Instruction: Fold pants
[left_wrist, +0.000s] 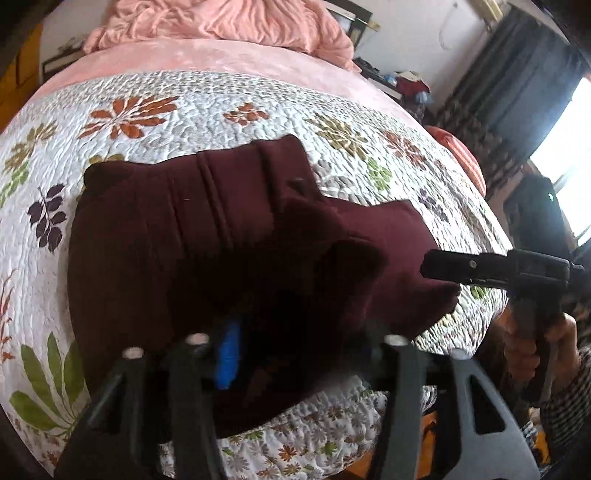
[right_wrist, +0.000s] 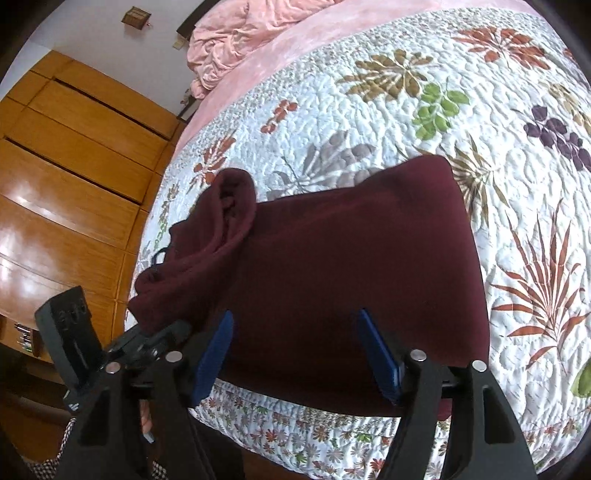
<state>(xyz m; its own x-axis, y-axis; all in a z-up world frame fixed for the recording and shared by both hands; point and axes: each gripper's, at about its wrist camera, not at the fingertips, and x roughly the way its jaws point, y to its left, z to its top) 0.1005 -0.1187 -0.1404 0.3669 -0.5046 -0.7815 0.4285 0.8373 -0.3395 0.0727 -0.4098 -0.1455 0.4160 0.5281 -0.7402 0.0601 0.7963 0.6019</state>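
Dark maroon pants (left_wrist: 177, 236) lie folded on the floral quilt (left_wrist: 207, 107) near the bed's front edge; they also show in the right wrist view (right_wrist: 351, 251). My left gripper (left_wrist: 291, 350) is over the near part of the pants; one blue pad (left_wrist: 227, 354) shows, and raised maroon cloth hides the rest between the fingers. My right gripper (right_wrist: 295, 350) is open, its blue pads (right_wrist: 214, 354) wide apart just above the pants' near edge. It shows from the side in the left wrist view (left_wrist: 443, 267), beside the pants' right corner. A bunched cloth fold (right_wrist: 221, 221) rises at the left.
A rumpled pink blanket (left_wrist: 221, 22) lies at the head of the bed. A wooden wardrobe (right_wrist: 66, 166) stands left of the bed. A window with dark curtains (left_wrist: 524, 85) is on the right. The quilt's front edge (right_wrist: 314, 435) drops off just below the grippers.
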